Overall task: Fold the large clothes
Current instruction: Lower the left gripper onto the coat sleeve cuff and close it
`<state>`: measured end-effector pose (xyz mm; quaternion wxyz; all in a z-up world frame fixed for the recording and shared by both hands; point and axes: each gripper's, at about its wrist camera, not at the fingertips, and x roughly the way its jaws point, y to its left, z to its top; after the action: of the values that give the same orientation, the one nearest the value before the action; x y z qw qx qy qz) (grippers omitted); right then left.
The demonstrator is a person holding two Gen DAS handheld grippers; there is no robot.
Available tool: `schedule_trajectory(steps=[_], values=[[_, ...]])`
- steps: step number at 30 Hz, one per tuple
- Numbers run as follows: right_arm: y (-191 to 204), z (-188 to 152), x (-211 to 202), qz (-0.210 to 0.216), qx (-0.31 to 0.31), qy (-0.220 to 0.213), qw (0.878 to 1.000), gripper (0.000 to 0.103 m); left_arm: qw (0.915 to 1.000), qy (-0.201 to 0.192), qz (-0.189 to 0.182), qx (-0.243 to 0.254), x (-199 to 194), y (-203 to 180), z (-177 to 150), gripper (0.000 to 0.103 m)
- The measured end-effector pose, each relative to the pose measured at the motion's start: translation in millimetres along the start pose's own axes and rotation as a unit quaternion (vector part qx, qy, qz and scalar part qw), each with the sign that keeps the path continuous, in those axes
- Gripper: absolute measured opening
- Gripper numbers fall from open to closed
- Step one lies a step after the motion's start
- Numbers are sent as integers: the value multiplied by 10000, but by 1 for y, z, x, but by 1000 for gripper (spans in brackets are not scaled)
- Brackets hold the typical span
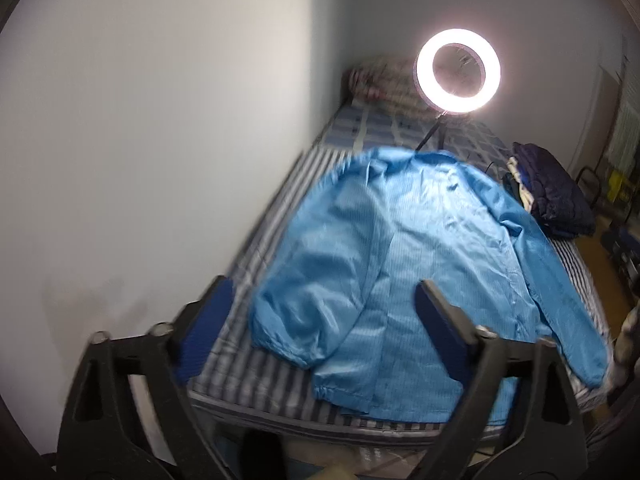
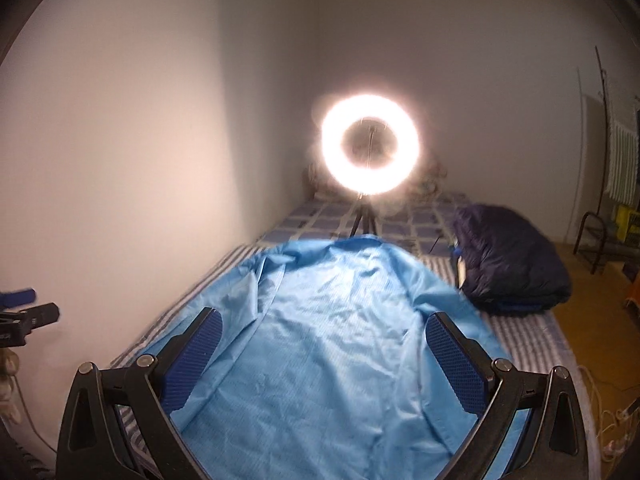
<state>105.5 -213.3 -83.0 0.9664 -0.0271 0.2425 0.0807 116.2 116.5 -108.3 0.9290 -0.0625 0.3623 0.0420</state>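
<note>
A light blue jacket [image 1: 404, 264] lies spread flat on the bed [image 1: 256, 384], front up, collar toward the ring light [image 1: 458, 70] and hem at the bed's near edge. One sleeve is folded in over the chest on the wall side of the jacket; the other runs straight down its opposite side. Beyond the collar the ring light stands on a small tripod on the bed. A dark blue bundle [image 1: 556, 196], perhaps a quilted coat, sits just beside the jacket's shoulder, away from the wall. A patterned heap [image 1: 380, 80] lies behind the ring light, too blurred to name.

The left gripper [image 1: 324, 328] hangs over the jacket's hem, fingers apart with nothing between them. The right gripper [image 2: 324, 364] is over the jacket's body, fingers wide apart too, clear of the cloth.
</note>
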Motion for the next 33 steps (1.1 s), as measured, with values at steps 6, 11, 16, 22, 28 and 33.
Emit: schedule_trajectory(steps=[6,11,16,22,28,33], values=[[-15,-21,25,226,21,512,9984,101,9926,1007,-183,-658,94,33,-26,78],[-22,-39,39,441,-55,851,9954,92,9823,1459,-171,-1162,146,54,-57,78],[-31,-53,59,643,216,1249,9898,87,9713,1812,25,-1542,180,66,-79,78],[-22,-56,63,759,145,1284,9887,86,9714,1818,577,-1417,213,68,-82,70],[-17,-55,63,796,68,1283,9885,84,9808,1494,593,-1106,222,63,-78,7],[-20,-60,76,783,136,1538,9849,68,9945,757,574,-436,189,32,-54,6]])
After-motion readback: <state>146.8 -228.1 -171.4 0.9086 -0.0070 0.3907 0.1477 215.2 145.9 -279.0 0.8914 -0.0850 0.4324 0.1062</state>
